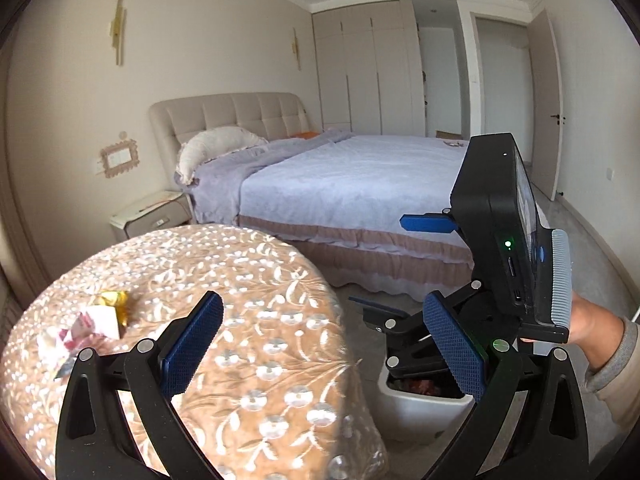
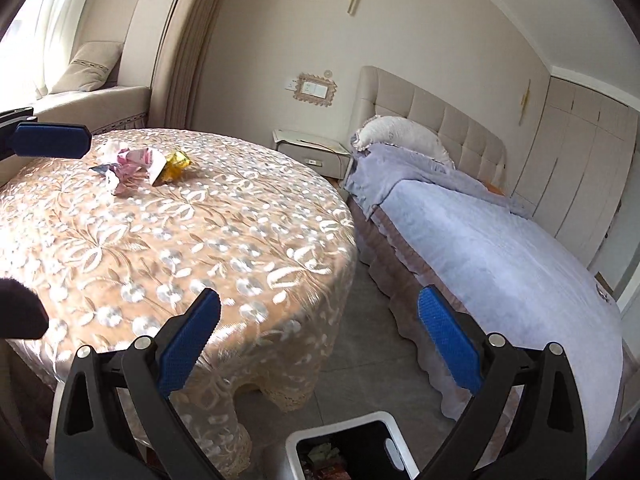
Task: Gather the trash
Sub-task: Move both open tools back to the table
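Tan floral tablecloth (image 2: 168, 240); gold and pink wrappers (image 2: 140, 164); lavender bedspread (image 2: 500, 248).

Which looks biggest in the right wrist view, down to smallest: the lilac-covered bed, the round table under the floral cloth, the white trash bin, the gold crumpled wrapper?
1. Round table under the floral cloth and lilac-covered bed: alike, nearness distorts.
2. White trash bin, partly cut off.
3. Gold crumpled wrapper.

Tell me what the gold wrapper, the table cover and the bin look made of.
Gold wrapper: likely metallised foil or film, crinkled and glinting. Table cover: seemingly woven or embossed fabric with a sheen, tan with pale floral pattern, draping in folds at the edge. Bin: probably smooth white plastic, with rounded corners.
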{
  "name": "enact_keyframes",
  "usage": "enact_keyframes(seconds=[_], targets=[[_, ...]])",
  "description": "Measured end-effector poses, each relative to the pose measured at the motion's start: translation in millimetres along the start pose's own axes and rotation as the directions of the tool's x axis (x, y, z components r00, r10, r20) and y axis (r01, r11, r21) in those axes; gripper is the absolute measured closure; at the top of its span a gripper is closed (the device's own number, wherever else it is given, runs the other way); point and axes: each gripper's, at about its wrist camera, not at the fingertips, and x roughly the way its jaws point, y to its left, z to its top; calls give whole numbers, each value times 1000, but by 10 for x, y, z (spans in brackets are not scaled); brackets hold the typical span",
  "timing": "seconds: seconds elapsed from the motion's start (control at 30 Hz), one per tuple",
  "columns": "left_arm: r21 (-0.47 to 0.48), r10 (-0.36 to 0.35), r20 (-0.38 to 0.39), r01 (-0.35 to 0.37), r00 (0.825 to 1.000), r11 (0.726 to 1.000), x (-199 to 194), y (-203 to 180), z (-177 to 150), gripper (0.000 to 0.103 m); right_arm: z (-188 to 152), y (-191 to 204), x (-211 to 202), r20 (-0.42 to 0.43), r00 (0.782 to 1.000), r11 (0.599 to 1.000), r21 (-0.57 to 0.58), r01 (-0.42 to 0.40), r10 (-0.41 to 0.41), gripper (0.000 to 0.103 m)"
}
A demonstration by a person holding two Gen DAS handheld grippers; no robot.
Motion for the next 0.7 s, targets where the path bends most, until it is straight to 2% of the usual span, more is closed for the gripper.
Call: enact_keyframes(seconds=[0.37, 0.7], targets=[[-96, 159, 9, -157, 987, 983, -356, 832, -124, 5, 546, 666, 186, 70, 991, 991, -80, -108, 113, 4], [-165, 289, -22, -288, 957, 943, -442, 1462, -289, 5, 922, 1060, 459, 121, 968, 974, -80, -212, 221, 4]])
